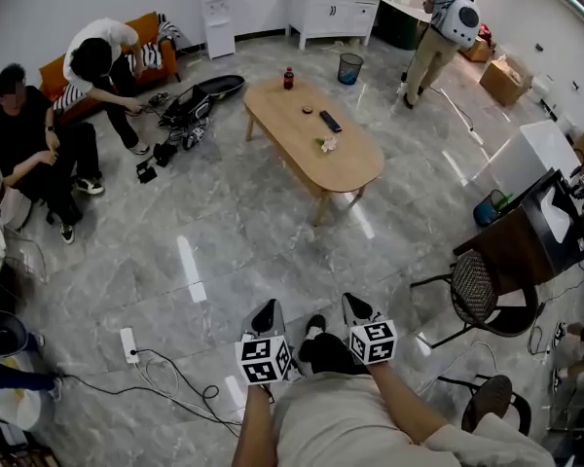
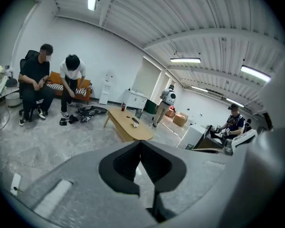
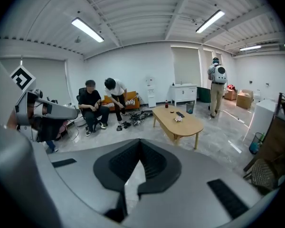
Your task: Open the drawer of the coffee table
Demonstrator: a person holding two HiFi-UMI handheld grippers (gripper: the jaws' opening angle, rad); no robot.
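We hold both grippers low in front of us. The left gripper (image 2: 140, 142) has its jaws pressed together on nothing, and so does the right gripper (image 3: 140, 144). The coffee table (image 1: 294, 115) stands well apart from us across the floor, and we cannot make out its drawer from here; it may sit under the top on a side we do not face. We judge the reach as not yet begun. If we arrive with the jaws closed like this, they would bump the pull rather than take it. A hard tug could rock the table and tip the red bottle (image 1: 288, 78). The cable (image 1: 180, 382) near our feet could snag a step.
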